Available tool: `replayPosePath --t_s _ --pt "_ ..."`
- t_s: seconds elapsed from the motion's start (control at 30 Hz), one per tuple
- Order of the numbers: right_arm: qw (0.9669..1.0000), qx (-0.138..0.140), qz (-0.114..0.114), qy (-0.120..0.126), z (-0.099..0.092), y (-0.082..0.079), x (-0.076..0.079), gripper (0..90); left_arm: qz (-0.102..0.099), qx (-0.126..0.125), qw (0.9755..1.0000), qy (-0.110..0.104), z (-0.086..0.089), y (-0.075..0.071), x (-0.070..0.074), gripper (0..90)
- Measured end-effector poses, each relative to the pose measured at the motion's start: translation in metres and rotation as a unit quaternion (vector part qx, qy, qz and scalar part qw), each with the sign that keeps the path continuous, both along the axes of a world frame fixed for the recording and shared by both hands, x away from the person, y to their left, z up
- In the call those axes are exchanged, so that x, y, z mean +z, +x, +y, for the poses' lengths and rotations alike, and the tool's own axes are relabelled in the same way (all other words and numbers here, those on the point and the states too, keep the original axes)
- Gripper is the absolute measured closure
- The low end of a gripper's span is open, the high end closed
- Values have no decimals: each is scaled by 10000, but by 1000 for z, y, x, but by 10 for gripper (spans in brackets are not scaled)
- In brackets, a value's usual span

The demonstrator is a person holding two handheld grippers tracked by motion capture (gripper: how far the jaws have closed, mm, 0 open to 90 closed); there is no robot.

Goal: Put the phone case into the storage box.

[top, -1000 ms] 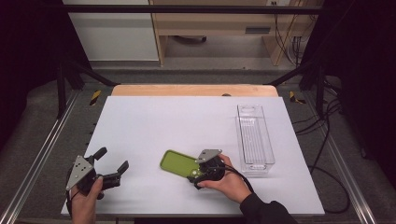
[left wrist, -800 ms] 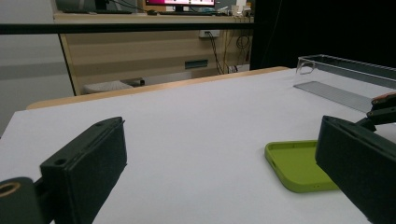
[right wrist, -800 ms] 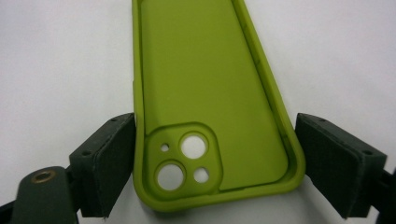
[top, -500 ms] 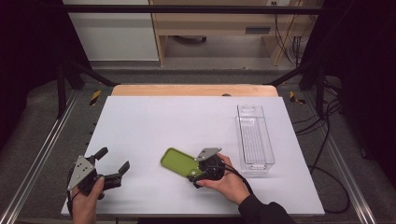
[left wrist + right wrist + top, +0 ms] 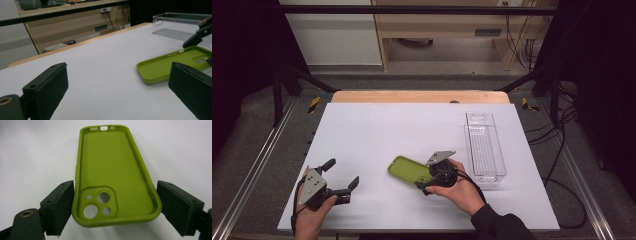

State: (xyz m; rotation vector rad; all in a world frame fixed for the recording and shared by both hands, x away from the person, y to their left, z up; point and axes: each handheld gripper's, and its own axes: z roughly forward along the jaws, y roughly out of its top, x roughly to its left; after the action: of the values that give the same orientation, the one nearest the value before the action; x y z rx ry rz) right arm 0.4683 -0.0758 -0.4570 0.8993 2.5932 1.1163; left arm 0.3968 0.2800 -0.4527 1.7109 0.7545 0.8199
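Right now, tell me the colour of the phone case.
Lime green; the phone case shows best in the right gripper view.

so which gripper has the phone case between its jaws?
The right gripper: its jaws grip the green phone case by its sides. The left gripper stands open over bare table.

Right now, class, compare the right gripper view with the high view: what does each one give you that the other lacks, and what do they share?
Right gripper view: the inside of the green phone case, with its camera holes, and the right gripper with its pads touching the case's two long sides.
High view: the clear bin at the table's right, the left gripper with its jaws open near the front left, and the wooden strip along the far edge.
Both: the phone case, the right gripper and the white table.
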Motion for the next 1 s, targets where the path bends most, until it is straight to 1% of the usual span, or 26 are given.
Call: replayPosePath --t_s 0.03,0.07,0.1,0.17,0.23,0.37,0.4,0.47,0.57,0.73,0.77,0.83,0.87,0.93,1.0 --pt "10000 6 13 16 0 1 1 175 5 -70 9999 118 -5 0 0 24" --pt "10000 -2 38 35 0 2 1 176 4 -112 9998 169 -9 0 -1 24" --pt "10000 -10 51 36 0 2 2 176 -10 -171 9993 346 -15 -1 -1 25" --pt "10000 5 39 58 1 3 4 176 -7 -229 9985 497 -20 -2 -2 26" --pt "10000 2 35 51 1 4 8 176 -8 -258 9981 557 -23 -2 -3 26" --pt "10000 48 14 30 2 7 13 177 -2 -251 9981 568 -23 -2 -3 26" --pt "10000 23 28 29 2 8 15 177 -2 -244 9981 563 -23 -2 -3 27" --pt "10000 25 27 46 3 9 19 177 -37 -248 9980 587 -24 -2 -2 29" --pt "10000 32 10 32 4 10 25 177 -99 -275 9968 747 -31 -3 -2 33" --pt "10000 68 36 -54 4 12 37 176 -239 -416 9928 1099 -53 -3 -4 41" --pt "9999 66 54 -69 4 12 38 176 -319 -459 9903 1271 -62 -2 -4 46" --pt "9999 75 68 -136 5 13 44 176 -379 -523 9880 1402 -71 -1 -5 57" --pt "9998 94 68 -145 5 14 46 176 -414 -570 9861 1507 -78 1 -5 60" --pt "9997 123 65 -178 5 14 52 176 -500 -625 9835 1624 -89 5 -7 80" --pt "9997 141 55 -201 6 14 56 176 -596 -668 9799 1781 -99 9 -8 103"
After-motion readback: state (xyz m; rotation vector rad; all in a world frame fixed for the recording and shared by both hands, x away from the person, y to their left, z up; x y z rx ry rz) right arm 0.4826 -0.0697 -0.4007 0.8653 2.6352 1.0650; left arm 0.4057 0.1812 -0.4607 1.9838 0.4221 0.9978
